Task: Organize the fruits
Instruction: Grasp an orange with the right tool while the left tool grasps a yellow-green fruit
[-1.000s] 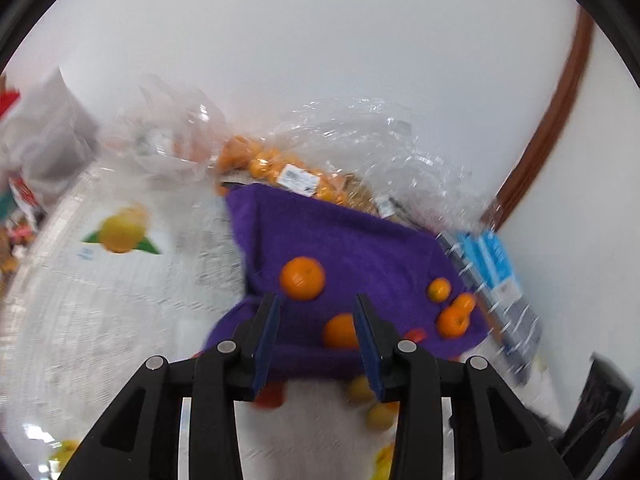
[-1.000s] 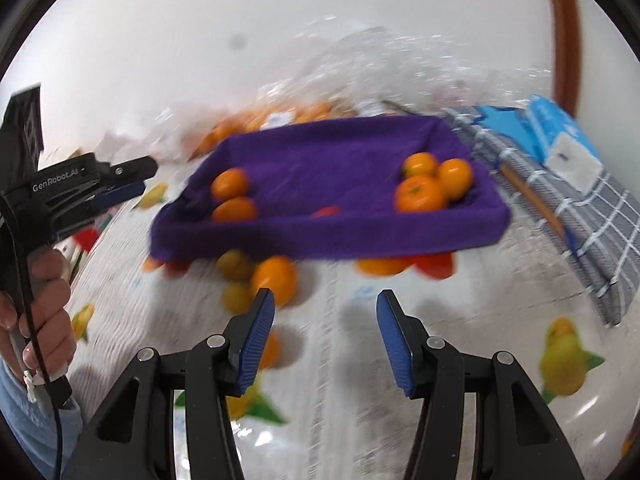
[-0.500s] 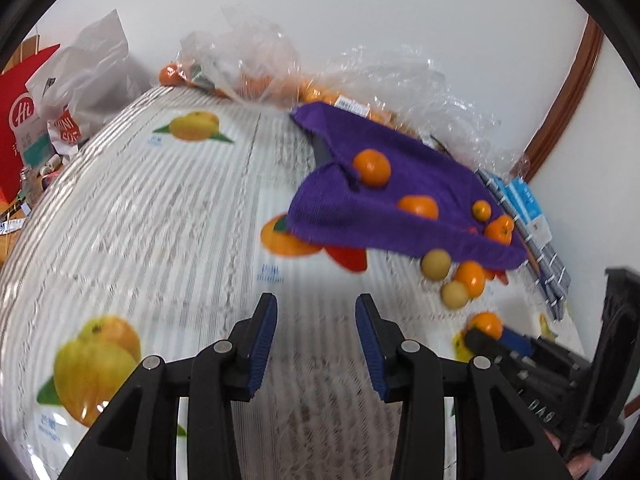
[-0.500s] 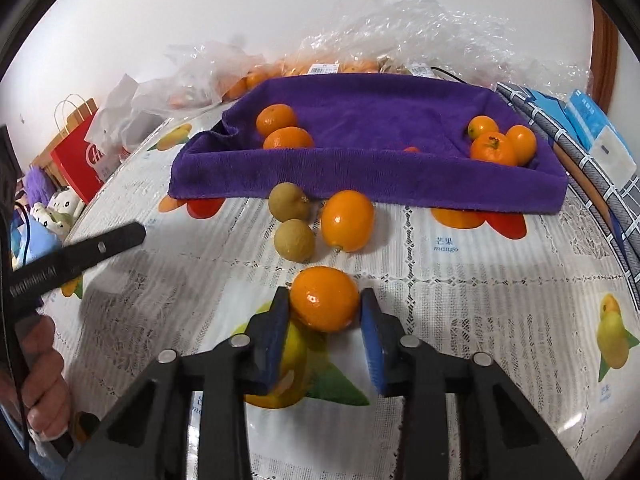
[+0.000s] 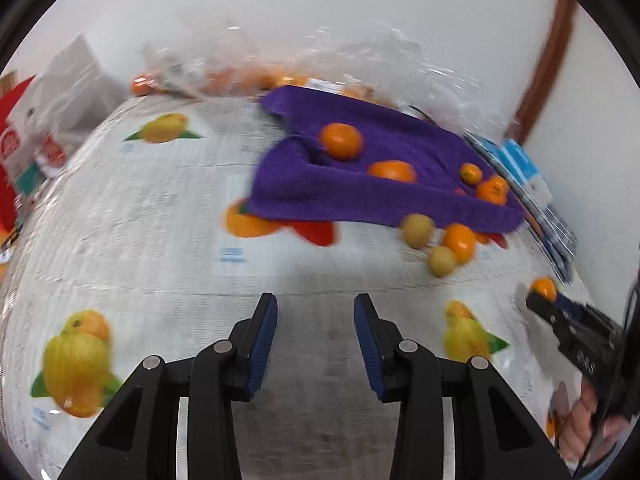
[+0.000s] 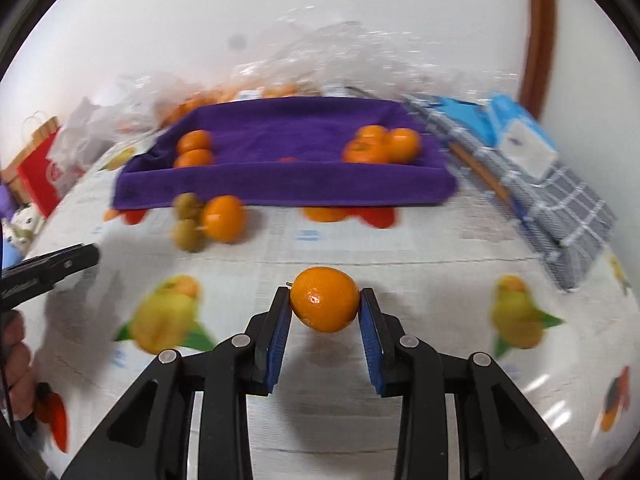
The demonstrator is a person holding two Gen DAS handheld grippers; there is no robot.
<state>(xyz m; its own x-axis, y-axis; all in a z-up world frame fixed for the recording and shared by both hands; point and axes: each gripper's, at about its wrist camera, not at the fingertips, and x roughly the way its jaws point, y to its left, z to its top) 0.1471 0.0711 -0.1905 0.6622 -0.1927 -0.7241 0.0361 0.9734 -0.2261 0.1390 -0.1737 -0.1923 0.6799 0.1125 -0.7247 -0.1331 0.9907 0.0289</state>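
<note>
My right gripper is shut on an orange mandarin, held just above the fruit-print tablecloth; the same mandarin shows at the far right of the left wrist view. A purple towel lies beyond, with two mandarins at its left and a cluster of three at its right. In front of its left edge sit another mandarin and two small tan fruits. My left gripper hovers open over bare cloth, nothing between its fingers.
Clear plastic bags with more mandarins lie behind the towel. A grey checked cloth with blue packets lies at the right. A red paper bag and a white bag stand off the table's left. A hand holds the right gripper.
My right gripper closed on the mandarin on the cloth and has lifted it slightly. My left gripper drew back from the purple towel and sank over bare tablecloth.
</note>
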